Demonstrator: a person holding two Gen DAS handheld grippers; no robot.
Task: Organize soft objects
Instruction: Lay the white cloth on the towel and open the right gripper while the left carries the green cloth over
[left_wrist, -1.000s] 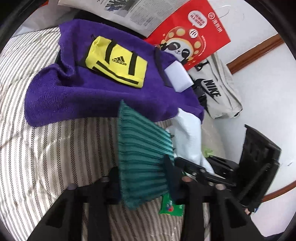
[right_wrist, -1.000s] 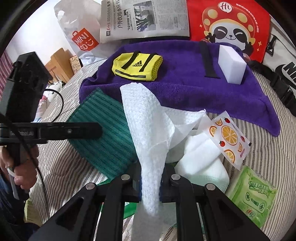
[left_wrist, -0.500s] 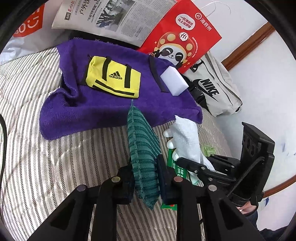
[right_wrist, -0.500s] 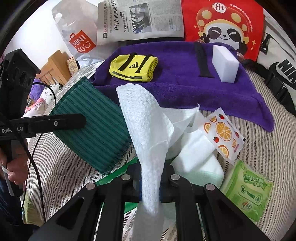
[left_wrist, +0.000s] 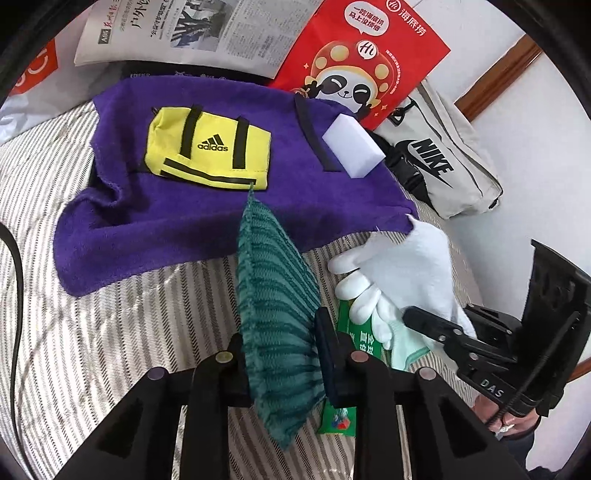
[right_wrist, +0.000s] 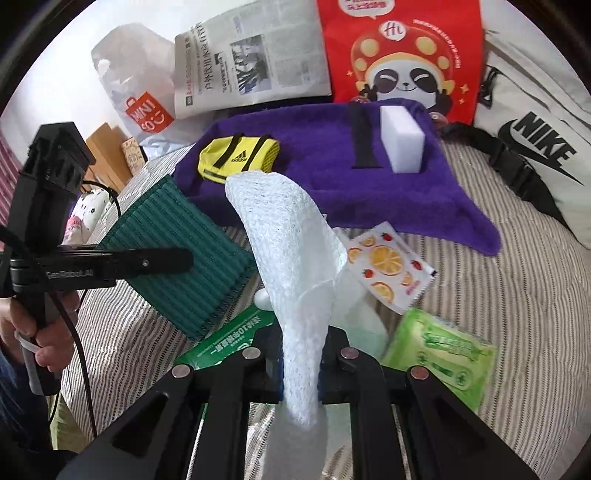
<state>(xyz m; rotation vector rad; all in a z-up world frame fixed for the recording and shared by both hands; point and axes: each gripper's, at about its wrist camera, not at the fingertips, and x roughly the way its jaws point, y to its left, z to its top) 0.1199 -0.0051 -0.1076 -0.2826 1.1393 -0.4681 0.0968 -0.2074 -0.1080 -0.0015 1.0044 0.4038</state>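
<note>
In the left wrist view my left gripper (left_wrist: 279, 332) pinches a ribbed green cloth (left_wrist: 273, 280), which hangs edge-on above the striped bed; its jaws are opening slightly with the cloth still between them. My right gripper (right_wrist: 301, 339) is shut on a white textured cloth (right_wrist: 291, 240) that drapes over its fingers. The green cloth (right_wrist: 192, 258) hangs to its left. Behind both lies a purple towel (left_wrist: 184, 221) carrying a yellow adidas pouch (left_wrist: 207, 151) and a white sponge block (left_wrist: 354, 149). White gloves (left_wrist: 358, 291) lie under the white cloth.
A green wipes pack (right_wrist: 439, 350), an orange-print sachet (right_wrist: 388, 262) and a green packet (right_wrist: 229, 339) lie on the striped sheet (left_wrist: 92, 332). A newspaper (right_wrist: 251, 62), a red panda bag (right_wrist: 402, 55), a Nike bag (right_wrist: 535, 147) and a MINISO bag (right_wrist: 144, 110) line the back.
Both grippers have risen with their cloths. The green cloth has turned from broad-side to edge-on in the left view, and more of the packets under the cloths shows.
</note>
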